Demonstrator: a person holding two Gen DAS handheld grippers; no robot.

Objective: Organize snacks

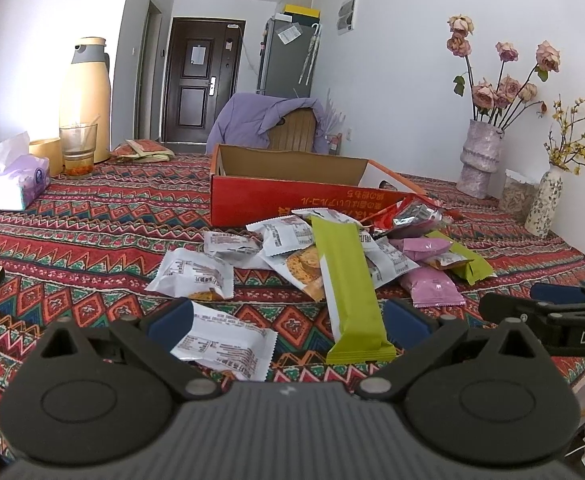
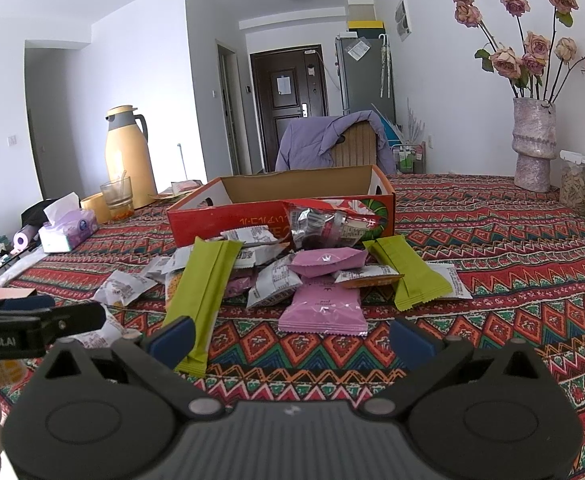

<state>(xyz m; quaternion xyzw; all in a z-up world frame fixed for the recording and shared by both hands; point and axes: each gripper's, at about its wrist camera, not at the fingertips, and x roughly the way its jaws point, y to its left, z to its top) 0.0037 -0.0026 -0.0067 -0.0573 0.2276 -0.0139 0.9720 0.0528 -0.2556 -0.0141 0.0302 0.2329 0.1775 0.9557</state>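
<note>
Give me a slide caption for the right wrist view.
Open right claw faces snacks piled before a red box.

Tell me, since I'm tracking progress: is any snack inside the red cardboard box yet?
No: the red cardboard box shows only bare brown walls, with the snack packets piled before it.

Black hand-held gripper (image 1: 288, 326) (blue finger pads)

Ahead of the left gripper's fingers (image 1: 170, 316), the snack packets (image 1: 316, 256) lie heaped on the tablecloth (image 1: 92, 232). The box (image 1: 292, 184) stands just behind the heap. The tissue pack (image 1: 14, 184) sits far left, the vases (image 1: 478, 160) far right.
</note>
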